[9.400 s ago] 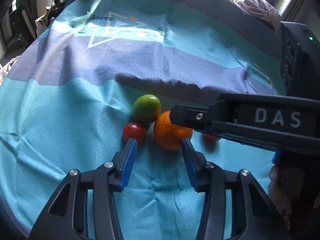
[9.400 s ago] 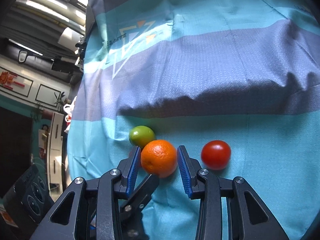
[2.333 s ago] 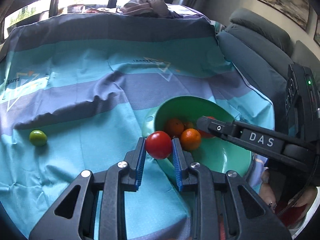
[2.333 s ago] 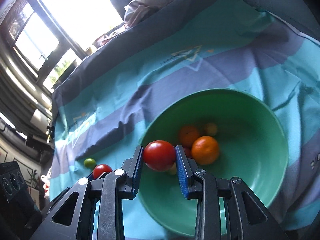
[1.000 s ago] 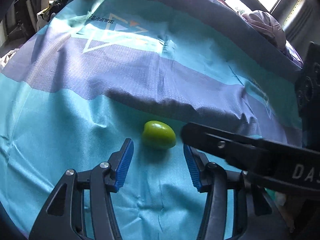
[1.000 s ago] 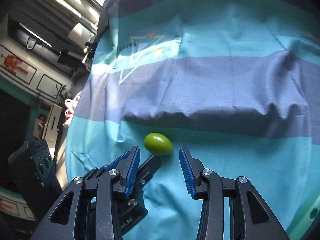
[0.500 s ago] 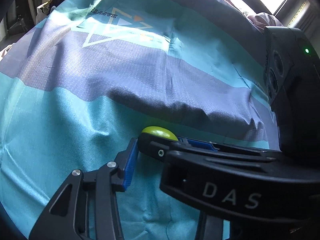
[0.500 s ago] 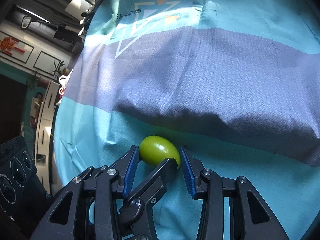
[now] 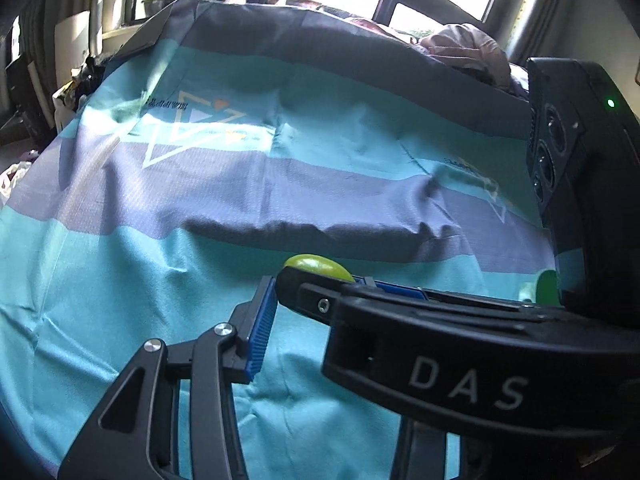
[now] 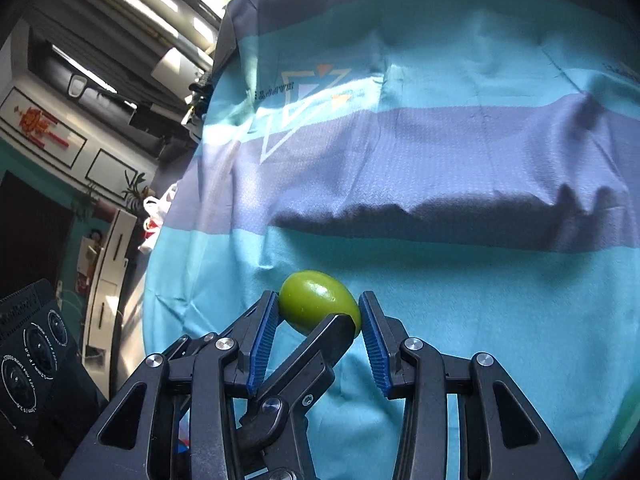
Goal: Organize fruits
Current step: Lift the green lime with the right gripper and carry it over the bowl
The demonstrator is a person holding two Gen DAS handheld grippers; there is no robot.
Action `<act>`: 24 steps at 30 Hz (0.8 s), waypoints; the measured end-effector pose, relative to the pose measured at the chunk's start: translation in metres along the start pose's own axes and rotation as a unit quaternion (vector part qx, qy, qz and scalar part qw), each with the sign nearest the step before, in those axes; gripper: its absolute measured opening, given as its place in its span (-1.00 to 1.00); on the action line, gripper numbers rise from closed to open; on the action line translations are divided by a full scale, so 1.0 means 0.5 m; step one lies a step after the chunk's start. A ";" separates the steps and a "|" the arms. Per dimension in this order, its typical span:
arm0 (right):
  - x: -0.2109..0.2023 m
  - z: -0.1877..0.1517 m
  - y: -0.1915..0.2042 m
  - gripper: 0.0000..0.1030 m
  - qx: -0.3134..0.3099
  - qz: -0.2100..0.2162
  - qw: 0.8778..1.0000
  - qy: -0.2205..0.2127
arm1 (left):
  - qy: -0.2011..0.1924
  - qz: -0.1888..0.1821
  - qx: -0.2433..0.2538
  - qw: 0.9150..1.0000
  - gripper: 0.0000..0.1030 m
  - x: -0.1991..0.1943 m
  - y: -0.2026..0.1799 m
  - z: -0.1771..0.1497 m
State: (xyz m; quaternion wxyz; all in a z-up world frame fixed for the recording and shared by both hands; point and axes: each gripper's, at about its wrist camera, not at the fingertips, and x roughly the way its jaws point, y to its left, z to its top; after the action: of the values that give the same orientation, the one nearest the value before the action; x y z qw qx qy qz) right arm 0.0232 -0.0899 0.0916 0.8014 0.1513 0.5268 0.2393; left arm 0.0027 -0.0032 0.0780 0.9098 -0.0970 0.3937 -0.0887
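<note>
**Green fruit between the right gripper's pads**

Green fruit (image 10: 318,300) sits on the cloth (image 10: 460,340). Right gripper (image 10: 316,330) clamps its sides. Left gripper (image 9: 304,304): can't tell (right one blocks it). Looks light, smooth, slippery; hold widest middle.

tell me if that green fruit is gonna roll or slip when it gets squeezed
The green fruit looks egg-shaped, so probably rolls. Its glossy skin may slip from the right gripper, whose pads touch its ends. The rumpled cloth might slow it.

Both wrist fisheyes low over striped cloth (image 9: 120,272), facing window side; share green fruit (image 10: 316,300) close-up
</note>
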 end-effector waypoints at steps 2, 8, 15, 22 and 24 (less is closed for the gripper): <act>-0.035 -0.018 -0.005 -0.14 0.013 -0.005 1.000 -0.021 | -0.009 -0.012 0.020 1.000 -0.18 -0.019 -0.028 -0.005; -0.136 -0.079 -0.020 -0.14 0.045 -0.030 0.995 -0.085 | -0.024 -0.058 0.073 0.995 -0.18 -0.066 -0.113 -0.028; -0.241 -0.150 -0.094 -0.14 0.102 -0.040 0.981 -0.159 | -0.029 -0.098 0.146 0.984 -0.18 -0.086 -0.238 -0.058; -0.298 -0.191 -0.179 -0.14 0.140 -0.050 0.971 -0.189 | -0.012 -0.119 0.208 0.971 -0.18 -0.051 -0.337 -0.084; -0.306 -0.197 -0.204 -0.14 0.152 -0.047 0.968 -0.195 | -0.009 -0.123 0.215 0.969 -0.18 -0.042 -0.355 -0.085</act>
State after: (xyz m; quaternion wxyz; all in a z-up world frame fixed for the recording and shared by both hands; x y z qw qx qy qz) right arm -0.0948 -0.2598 0.1200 0.8665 0.2903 0.3972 0.0844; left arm -0.0577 -0.1741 0.1080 0.8949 0.0526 0.3426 -0.2812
